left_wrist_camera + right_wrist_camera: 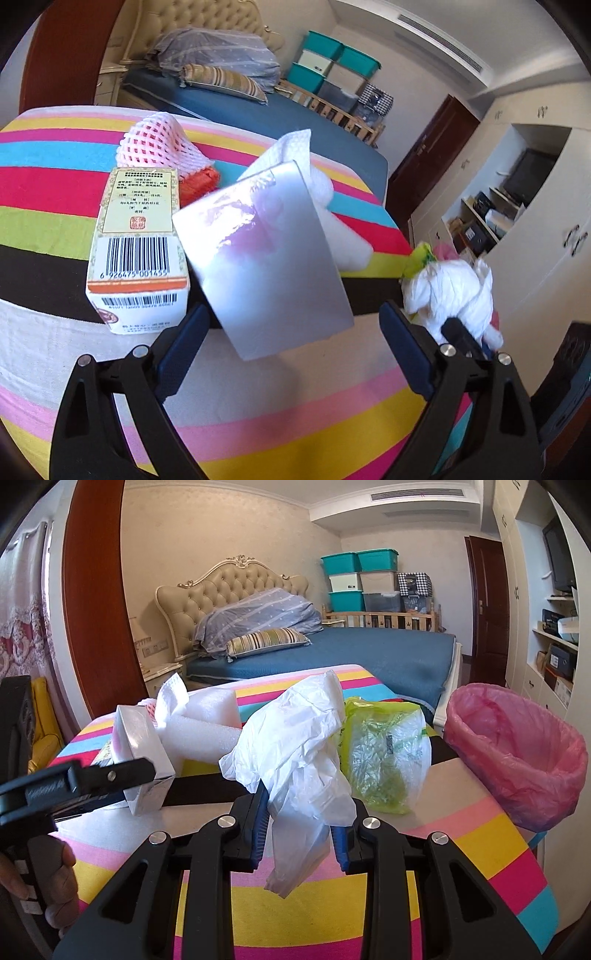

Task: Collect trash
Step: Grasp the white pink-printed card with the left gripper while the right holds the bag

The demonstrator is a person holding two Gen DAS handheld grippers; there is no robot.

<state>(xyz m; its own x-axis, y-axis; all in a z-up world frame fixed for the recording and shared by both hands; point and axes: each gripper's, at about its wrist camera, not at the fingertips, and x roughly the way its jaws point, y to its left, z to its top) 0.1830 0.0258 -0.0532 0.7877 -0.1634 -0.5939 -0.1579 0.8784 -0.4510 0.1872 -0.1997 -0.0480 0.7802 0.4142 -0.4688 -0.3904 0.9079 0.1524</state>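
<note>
A shiny silver box (266, 258) stands tilted on the striped table (258, 424), between the wide-set fingers of my left gripper (291, 317). Its left edge is close to the left finger, and a gap shows at the right finger. The right wrist view has that box (144, 746) behind one left finger (110, 775). My right gripper (301, 812) is shut on a crumpled white plastic bag (295, 753), lifted over the table's near right part. The same bag (450, 291) hangs at the right of the left wrist view.
A barcoded medicine carton (136, 251), a pink foam net (155, 144), an orange scrap (199, 184) and white foam (207, 723) lie behind the box. A yellow-green plastic bag (384, 757) sits beside a pink-lined bin (517, 753) at the table's right edge. A bed (369, 646) lies beyond.
</note>
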